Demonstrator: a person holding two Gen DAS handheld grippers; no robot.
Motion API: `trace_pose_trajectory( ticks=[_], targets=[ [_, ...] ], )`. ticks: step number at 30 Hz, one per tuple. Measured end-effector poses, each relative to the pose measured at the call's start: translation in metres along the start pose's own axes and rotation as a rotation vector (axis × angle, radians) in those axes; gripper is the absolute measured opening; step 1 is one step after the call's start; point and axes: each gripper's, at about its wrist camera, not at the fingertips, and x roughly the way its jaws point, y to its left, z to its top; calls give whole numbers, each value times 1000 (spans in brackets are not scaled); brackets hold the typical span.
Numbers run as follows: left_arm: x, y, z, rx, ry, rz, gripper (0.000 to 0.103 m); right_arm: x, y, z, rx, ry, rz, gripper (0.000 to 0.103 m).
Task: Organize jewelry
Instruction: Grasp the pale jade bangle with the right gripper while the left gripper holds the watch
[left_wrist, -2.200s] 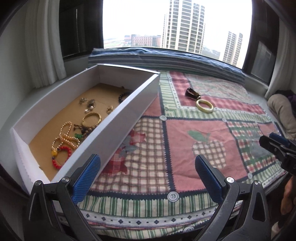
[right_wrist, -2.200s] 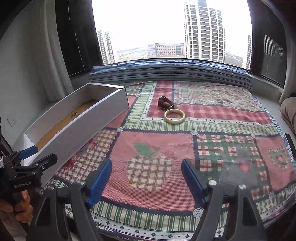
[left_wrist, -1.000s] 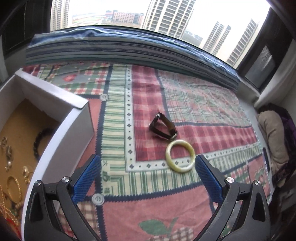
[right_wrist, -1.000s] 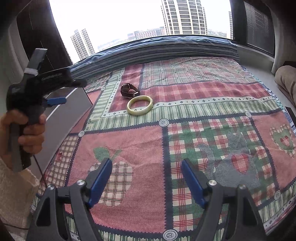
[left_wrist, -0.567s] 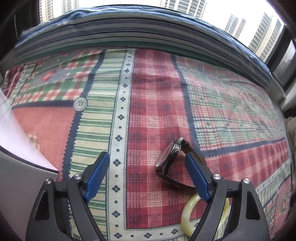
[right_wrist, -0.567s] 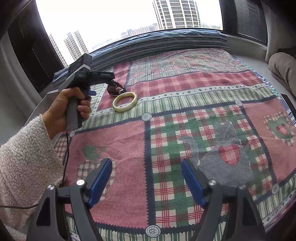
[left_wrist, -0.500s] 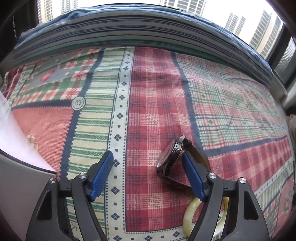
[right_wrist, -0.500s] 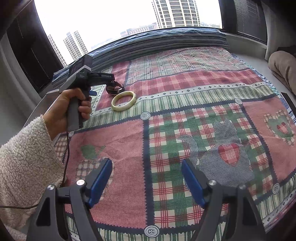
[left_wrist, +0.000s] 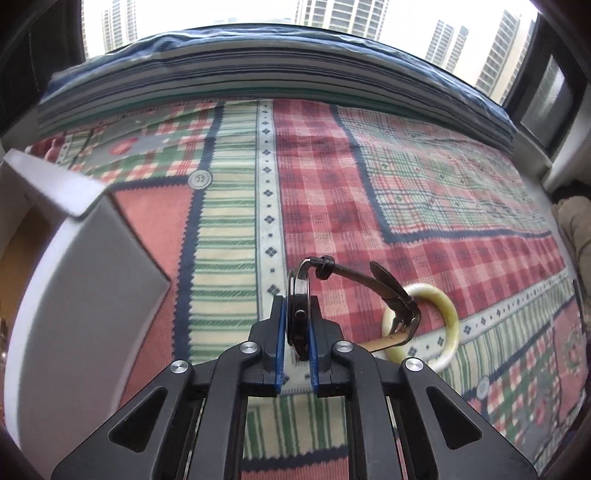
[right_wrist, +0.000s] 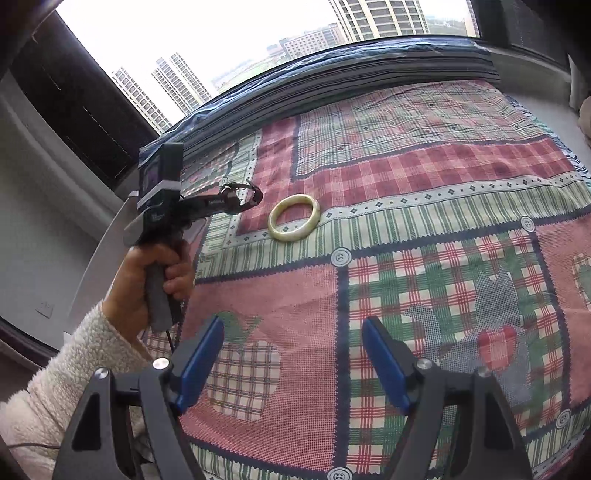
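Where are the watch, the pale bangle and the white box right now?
watch (left_wrist: 298, 315), left wrist view, on its dark case, clamped between the blue pads.
pale bangle (right_wrist: 293, 217), right wrist view, on the ring's near rim.
white box (left_wrist: 85, 295), left wrist view, on its outer side wall.

Bright window (right_wrist: 207, 40), towers outside, patchwork quilt (right_wrist: 424, 229)

Glossy bangle (right_wrist: 293, 218); woven cloth quilt (right_wrist: 424, 184); matt white box (left_wrist: 85, 280).
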Motion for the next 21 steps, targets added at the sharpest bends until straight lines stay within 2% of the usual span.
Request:
trace_pose_trajectory(
  ticks=[2,6,9,10,13,17,19,21],
  targets=[
    [-19,11,-19,-9,17,-10,9,13,-5,25,45,37,17,79],
    [-53,31,-59,-7,30,-2,9,61,-2,71,-5,54,-71,78],
    [-70,50,-82,-25,32,16,9,105,-2,94,-31,82,-116,51],
    [-76,54,-90,-27,27,26,9,120,-2,99,-31,97,-122,47],
    [-92,66,-107,-33,11,48,9,161,3,106,-74,120,-179,47],
    [-104,78,-124,-53,8,52,9,188,10,103,-108,116,-238,36],
    [-105,82,-131,-63,6,59,9,189,16,101,-145,98,-297,16],
    [-107,88,-136,-81,11,57,9,187,10,102,-117,95,-282,13]
  ],
)
